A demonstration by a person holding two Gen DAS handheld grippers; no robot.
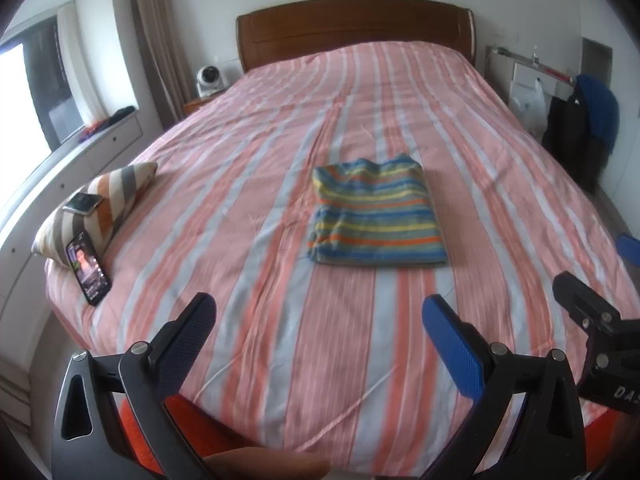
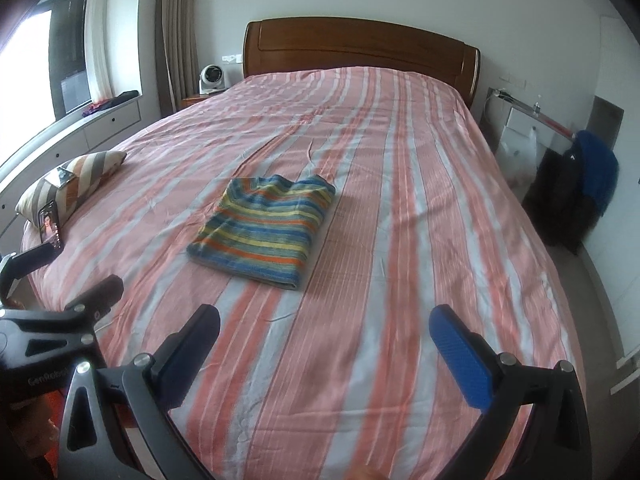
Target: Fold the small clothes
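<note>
Left gripper (image 1: 320, 312) and right gripper (image 2: 325, 322), both with jaws spread wide and nothing between them, held above the near edge of the bed (image 1: 280, 360). The right gripper's body shows at the right margin of the left view; the left gripper's body shows at the left margin of the right view. Between the fingers and the garment lies a bare band of striped bedspread (image 2: 360, 360), with open cover continuing on both sides. The folded striped top (image 1: 376, 212), lying flat as a neat rectangle near the middle of the bed, sits ahead of both grippers and apart from them: roughly centred before the left one, ahead and to the left of the right one. At the left edge, a striped cushion (image 1: 100, 204) carries one phone (image 1: 83, 203), with a second phone (image 1: 89, 266) leaning against it. Beyond the garment the cover runs clear to the wooden headboard (image 1: 352, 26); a white fan (image 1: 208, 78) stands left of it, and dark clothes (image 2: 576, 196) hang off the right side.
</note>
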